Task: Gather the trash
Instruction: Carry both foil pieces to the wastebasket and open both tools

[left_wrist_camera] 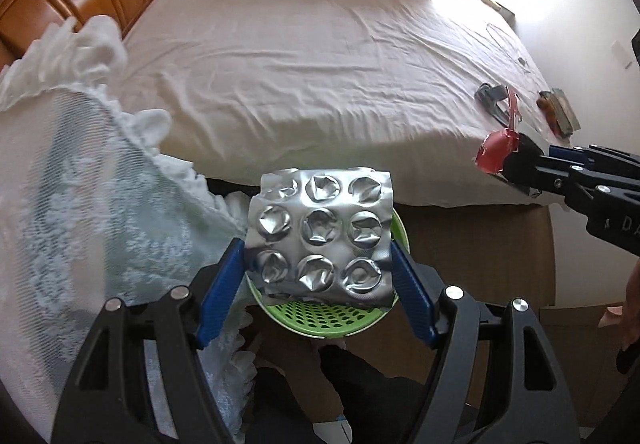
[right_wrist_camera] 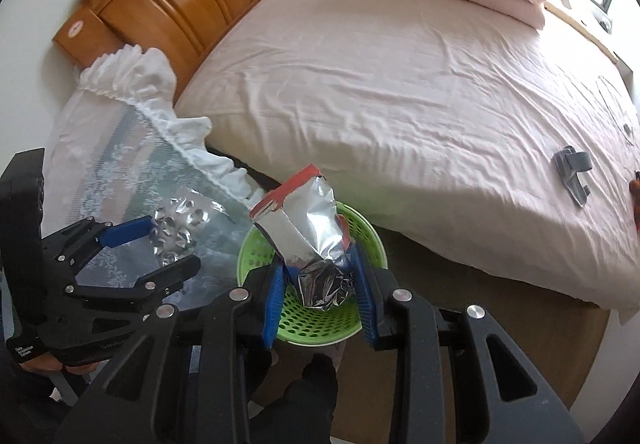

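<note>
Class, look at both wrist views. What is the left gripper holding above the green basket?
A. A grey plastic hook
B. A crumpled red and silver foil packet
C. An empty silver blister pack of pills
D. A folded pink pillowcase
C: the left gripper has its blue fingers closed on the sides of a silver blister pack with popped cells, above the green basket; the foil packet is in the right gripper.
</note>
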`<state>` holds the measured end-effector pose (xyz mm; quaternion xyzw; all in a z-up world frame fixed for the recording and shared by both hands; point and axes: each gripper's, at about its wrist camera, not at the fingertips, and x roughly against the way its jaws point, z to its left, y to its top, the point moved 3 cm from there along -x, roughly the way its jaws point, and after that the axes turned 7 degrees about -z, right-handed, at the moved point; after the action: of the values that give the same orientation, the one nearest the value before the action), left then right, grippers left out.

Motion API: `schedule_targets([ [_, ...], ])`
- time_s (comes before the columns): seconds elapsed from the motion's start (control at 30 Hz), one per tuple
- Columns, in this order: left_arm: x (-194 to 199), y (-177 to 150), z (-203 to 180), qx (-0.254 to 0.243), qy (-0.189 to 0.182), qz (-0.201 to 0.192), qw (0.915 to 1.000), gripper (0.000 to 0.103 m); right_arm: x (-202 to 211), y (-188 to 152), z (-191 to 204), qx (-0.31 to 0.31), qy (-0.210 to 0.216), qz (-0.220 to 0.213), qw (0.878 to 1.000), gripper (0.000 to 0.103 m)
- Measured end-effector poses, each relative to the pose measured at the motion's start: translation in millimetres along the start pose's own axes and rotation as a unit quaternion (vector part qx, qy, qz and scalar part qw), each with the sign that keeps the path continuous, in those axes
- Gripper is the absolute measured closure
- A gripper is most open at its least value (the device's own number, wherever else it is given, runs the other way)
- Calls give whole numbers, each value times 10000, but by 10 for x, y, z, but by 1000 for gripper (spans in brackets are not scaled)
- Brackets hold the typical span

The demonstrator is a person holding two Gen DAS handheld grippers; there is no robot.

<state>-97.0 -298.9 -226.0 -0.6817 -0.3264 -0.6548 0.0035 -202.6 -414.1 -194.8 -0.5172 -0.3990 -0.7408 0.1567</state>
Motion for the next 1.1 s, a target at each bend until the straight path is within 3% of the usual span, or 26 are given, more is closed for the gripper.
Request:
schedule_targets([
  [0.17, -106, -4, -140, 13, -17, 106, 9999, 33, -36, -21, -100, -4, 39, 41, 10000, 71],
  [0.27, -128, -20, -180, 45, -22, 150, 9999, 28, -55, -32, -128, -5, 63, 67, 10000, 71],
  [0.57, 16, -18, -201, 68, 109, -19, 9999, 21, -136, -91, -96, 39, 167, 149, 9997, 71],
  [0.67, 138, -15, -145, 90, 231, -121, 9996, 19, -254, -130, -64, 59, 195, 232, 9995, 70],
  [0.73, 233, -19, -90, 152, 319, -191, 9992, 13, -422, -182, -23, 48, 254, 377, 9990, 70],
  [0.9, 521, -70, 113, 314, 595, -411, 9969, 11, -893, -359, 146, 97, 344, 808, 9961, 68],
  [1.0, 649, -129, 240, 418, 756, -474, 9951, 11, -1149, -480, 298, 172, 368, 1089, 9932, 48],
  [1.03, 683, -153, 284, 471, 788, -488, 9946, 11, -1193, -502, 330, 203, 348, 1145, 9926, 31],
  [1.07, 729, -187, 346, 549, 825, -502, 9938, 11, -1245, -536, 386, 265, 285, 1201, 9920, 22],
  [1.1, 758, -213, 390, 605, 851, -510, 9932, 11, -1272, -559, 423, 309, 264, 1245, 9914, 21],
])
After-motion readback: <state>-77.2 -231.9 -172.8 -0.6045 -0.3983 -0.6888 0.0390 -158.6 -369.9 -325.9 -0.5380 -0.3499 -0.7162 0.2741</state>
